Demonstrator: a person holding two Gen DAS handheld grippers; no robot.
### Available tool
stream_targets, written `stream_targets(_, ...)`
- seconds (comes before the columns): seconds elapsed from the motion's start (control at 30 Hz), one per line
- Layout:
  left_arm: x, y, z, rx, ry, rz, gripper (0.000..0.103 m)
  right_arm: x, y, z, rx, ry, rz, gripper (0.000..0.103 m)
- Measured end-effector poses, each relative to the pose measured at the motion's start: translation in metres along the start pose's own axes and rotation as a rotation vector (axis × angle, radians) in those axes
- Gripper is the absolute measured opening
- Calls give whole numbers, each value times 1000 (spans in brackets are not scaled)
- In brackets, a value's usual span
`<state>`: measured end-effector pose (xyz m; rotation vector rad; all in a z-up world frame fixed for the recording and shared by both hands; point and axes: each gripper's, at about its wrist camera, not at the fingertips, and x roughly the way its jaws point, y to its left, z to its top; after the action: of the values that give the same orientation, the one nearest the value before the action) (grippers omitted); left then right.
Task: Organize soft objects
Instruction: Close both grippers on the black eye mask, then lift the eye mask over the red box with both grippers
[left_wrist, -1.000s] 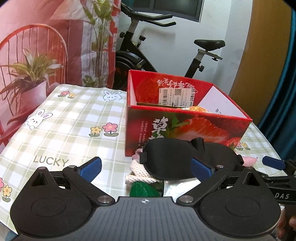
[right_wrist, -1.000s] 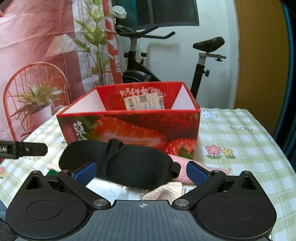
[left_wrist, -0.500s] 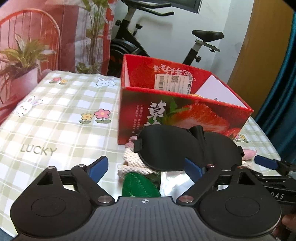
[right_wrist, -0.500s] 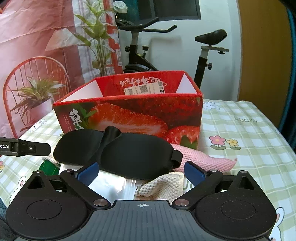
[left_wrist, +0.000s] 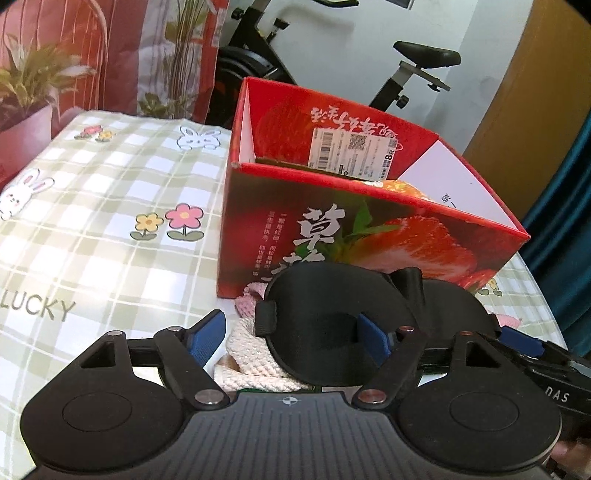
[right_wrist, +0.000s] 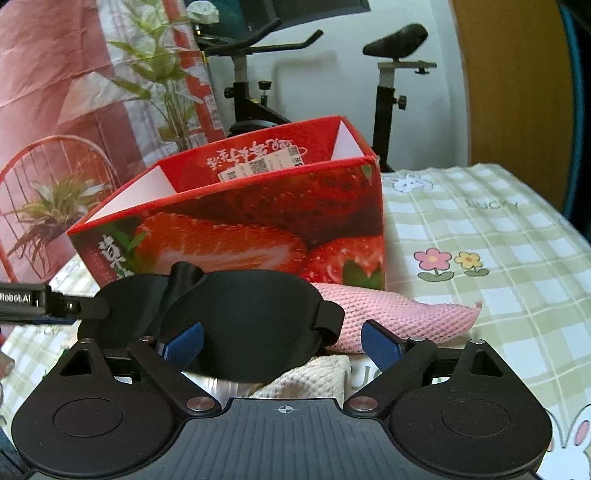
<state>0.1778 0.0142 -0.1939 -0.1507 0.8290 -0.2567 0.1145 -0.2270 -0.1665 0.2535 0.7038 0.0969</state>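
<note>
Two grippers come at a black sleep mask from opposite ends. It lies on top of a small heap of soft things on the counter, just in front of a red strawberry box. The left gripper has its fingers closing, one blue pad beside the mask's strap end and the other over the middle of the near eye cup; no pad presses on the mask. The right gripper is closing too, its fingers set either side of the other eye cup, apart from the fabric. Under the mask lie a cream knitted piece and a pink knitted piece that reaches out toward the flower print on the checked cloth. Something orange shows over the box's near wall.
</note>
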Motion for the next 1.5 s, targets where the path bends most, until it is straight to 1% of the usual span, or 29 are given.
stream_targets(0.27, 11, 6, 2, -36, 39, -52, 81, 18, -9, 7, 103, 47, 80, 91)
stream_targets(0.37, 13, 9, 3, -51, 45, -62, 81, 20, -9, 8, 123, 50, 90, 89)
stream_targets(0.43, 12, 11, 2, -66, 47, -71, 81, 17, -8, 9, 124, 43, 96, 81)
stream_targets(0.47, 12, 11, 1, -74, 49, -79, 81, 15, -8, 9, 119, 37, 97, 78)
stream_targets(0.53, 10, 15, 1, -107, 46, -137, 81, 11, -6, 11, 117, 25, 104, 71)
stream_targets(0.57, 9, 16, 2, -120, 42, -158, 81, 8, -7, 13, 121, 18, 122, 69)
stream_targets(0.6, 7, 16, 4, -128, 36, -170, 81, 5, -7, 14, 126, 10, 139, 64)
stream_targets(0.7, 1, 13, 7, -110, 14, -171, 79, -3, -4, 20, 104, -16, 147, 54)
stream_targets(0.73, -1, 12, 9, -100, 6, -164, 76, -6, -2, 22, 94, -24, 145, 52)
stream_targets(0.77, -3, 12, 10, -92, 2, -155, 69, -9, -1, 24, 85, -32, 142, 49)
stream_targets(0.8, -5, 12, 11, -90, -1, -149, 64, -11, -1, 25, 81, -38, 145, 43)
stream_targets(0.83, -6, 12, 11, -88, -4, -145, 55, -14, -1, 26, 82, -40, 154, 35)
stream_targets(0.87, -7, 13, 11, -83, -3, -144, 47, -15, -1, 27, 87, -38, 166, 34)
stream_targets(0.93, -8, 11, 11, -60, 2, -147, 39, -17, -1, 28, 89, -34, 179, 30)
stream_targets(1.0, -10, 8, 9, -30, 0, -137, 37, -17, 2, 26, 86, -29, 181, 28)
stream_targets(1.03, -12, 6, 8, -16, -4, -133, 32, -17, 2, 25, 87, -23, 180, 27)
stream_targets(1.17, -22, 5, 2, 22, -29, -122, 25, -20, 2, 22, 77, -11, 173, 21)
stream_targets(1.3, -37, -4, 6, 83, -86, -121, 24, -29, 10, 26, 7, -43, 162, 20)
stream_targets(1.5, -66, -16, 21, 141, -201, -120, 24, -50, 22, 53, -80, -129, 177, 18)
